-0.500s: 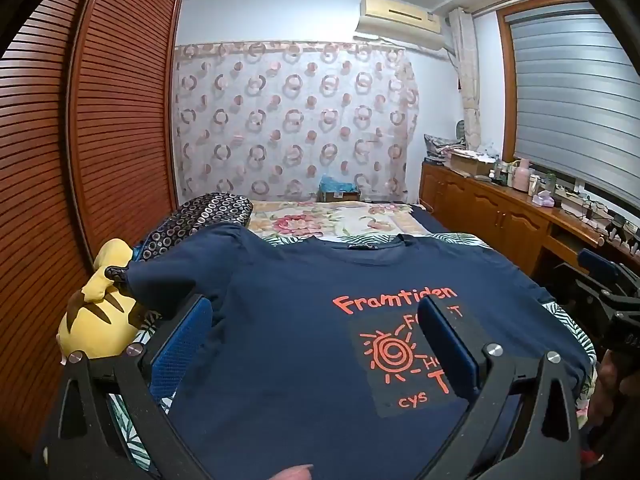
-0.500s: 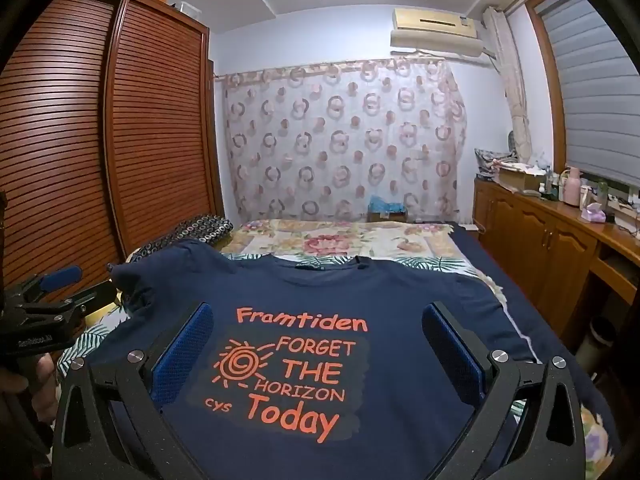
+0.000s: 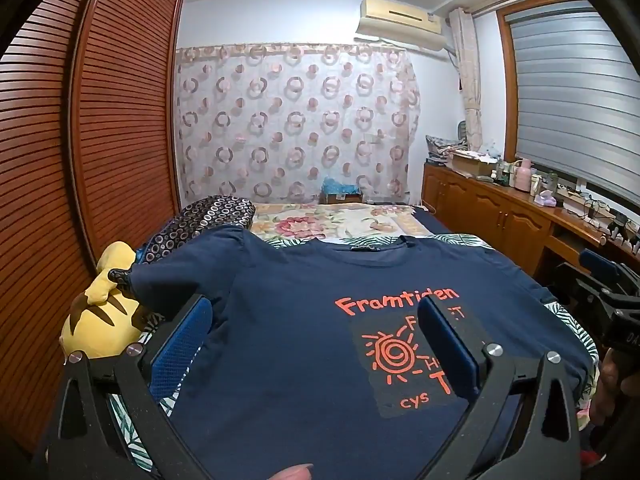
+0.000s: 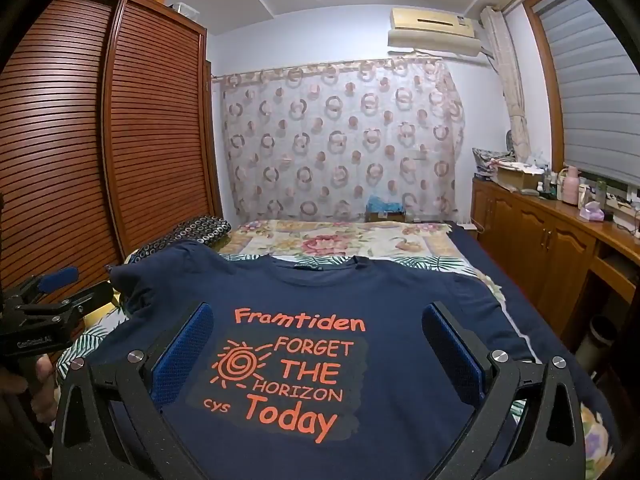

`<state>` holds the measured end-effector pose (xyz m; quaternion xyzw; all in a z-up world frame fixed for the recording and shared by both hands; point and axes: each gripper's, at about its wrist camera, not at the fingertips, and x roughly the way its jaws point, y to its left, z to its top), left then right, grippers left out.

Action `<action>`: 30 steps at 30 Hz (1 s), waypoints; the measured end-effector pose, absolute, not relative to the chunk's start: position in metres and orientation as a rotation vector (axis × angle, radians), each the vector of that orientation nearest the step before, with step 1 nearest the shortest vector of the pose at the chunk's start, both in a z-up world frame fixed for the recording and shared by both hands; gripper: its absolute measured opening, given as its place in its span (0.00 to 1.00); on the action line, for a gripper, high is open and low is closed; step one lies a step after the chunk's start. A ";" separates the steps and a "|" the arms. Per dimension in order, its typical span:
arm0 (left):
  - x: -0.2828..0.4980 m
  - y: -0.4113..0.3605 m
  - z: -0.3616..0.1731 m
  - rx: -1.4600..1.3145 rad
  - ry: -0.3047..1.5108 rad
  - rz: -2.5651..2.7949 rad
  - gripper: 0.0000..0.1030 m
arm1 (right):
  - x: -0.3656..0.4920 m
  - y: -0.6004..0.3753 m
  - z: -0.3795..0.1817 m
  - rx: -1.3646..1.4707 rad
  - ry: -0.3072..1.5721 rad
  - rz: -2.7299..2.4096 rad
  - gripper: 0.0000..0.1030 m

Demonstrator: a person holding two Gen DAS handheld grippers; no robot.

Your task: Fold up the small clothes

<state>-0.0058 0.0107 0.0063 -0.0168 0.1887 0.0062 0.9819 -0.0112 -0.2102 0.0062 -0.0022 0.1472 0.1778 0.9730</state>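
Navy cotton is filling the left wrist view: the shirt (image 3: 304,320) is lying face up and spread flat on the bed (image 3: 340,220), collar at the far end, its left sleeve riding up over a yellow plush (image 3: 100,320) and a dotted pillow (image 3: 208,216). The left gripper (image 3: 318,340) is hovering above the shirt's left half with its jaws standing wide and nothing between the blue pads (image 3: 182,340). For a clean first fold it is best going for the bunched sleeve or the shoulder seam, pinching one layer only, and lifting the sleeve clear of the plush before bringing it inward.

From the right wrist view, the right gripper (image 4: 318,344) is hanging over the orange print (image 4: 288,376), jaws likewise spread and empty. The right sleeve (image 4: 480,304) is lying flatter, near the bed's edge. Matching both hands at shoulder and hem, on their own sides, should be keeping the fold lines parallel; the left gripper (image 4: 44,308) is showing at the left margin.
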 end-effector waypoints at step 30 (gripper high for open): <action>-0.011 0.001 0.016 -0.020 0.366 0.020 1.00 | -0.009 -0.210 0.004 0.001 0.300 0.356 1.00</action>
